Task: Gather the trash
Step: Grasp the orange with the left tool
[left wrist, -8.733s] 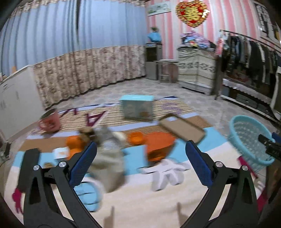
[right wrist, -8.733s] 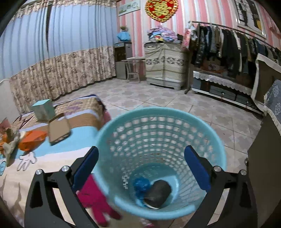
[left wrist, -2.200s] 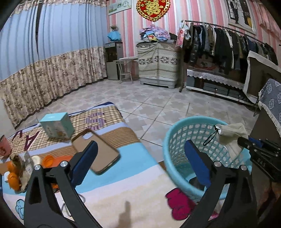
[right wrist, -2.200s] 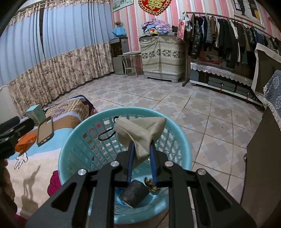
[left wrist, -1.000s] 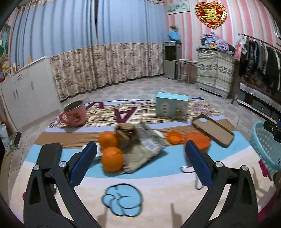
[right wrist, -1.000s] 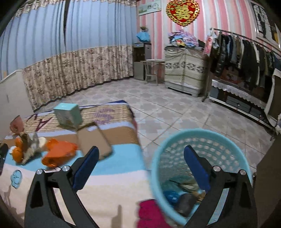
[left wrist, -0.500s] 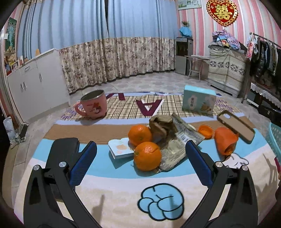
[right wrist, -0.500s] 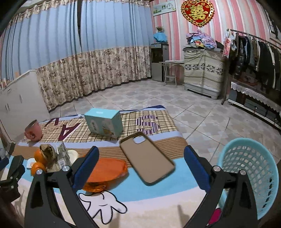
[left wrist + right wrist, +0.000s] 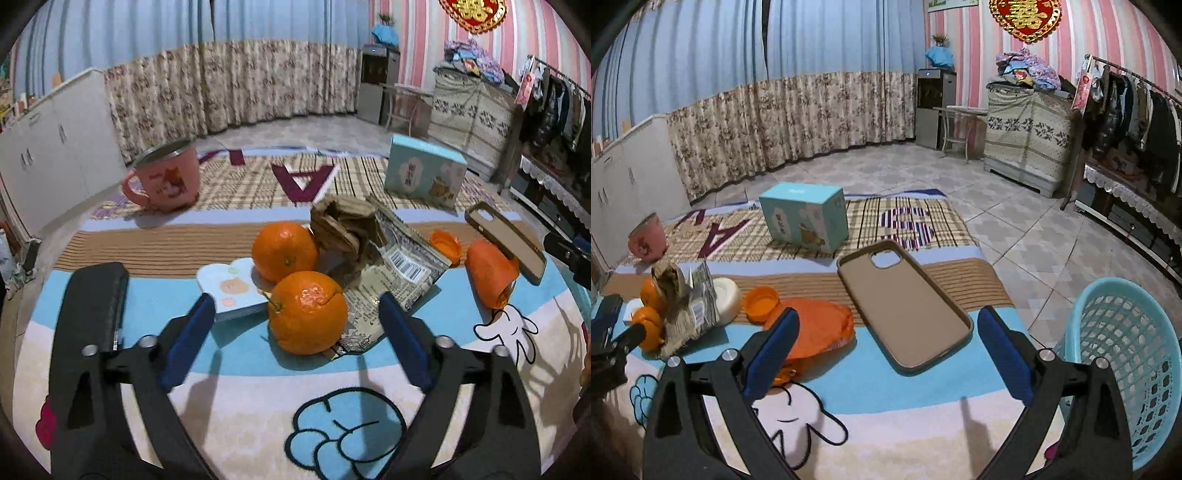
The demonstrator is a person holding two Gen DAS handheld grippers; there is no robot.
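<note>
On the cartoon mat lie a crumpled brown paper [image 9: 343,225], a foil wrapper with a barcode [image 9: 395,273], an orange cap [image 9: 445,245] and a squashed orange piece [image 9: 489,273]. Two oranges [image 9: 306,310] sit against the wrapper. My left gripper [image 9: 295,301] hovers low in front of them. Its jaws are closing; the near orange shows between the blue pads [image 9: 192,332], which do not touch it. My right gripper [image 9: 888,315] stands open above a brown phone case [image 9: 905,306], holding nothing. A teal mesh basket [image 9: 1126,350] stands at the right off the mat.
A pink mug [image 9: 166,181] and a teal box [image 9: 424,173] stand at the back of the mat. A black flat object [image 9: 96,299] lies at the left, a small white card [image 9: 229,288] beside the oranges. Tiled floor, curtains and a clothes rack [image 9: 1137,110] lie beyond.
The left gripper has come lower and nearer to the oranges and wrapper, and its fingers stand closer together. The right view swung from the basket to the mat and phone case.
</note>
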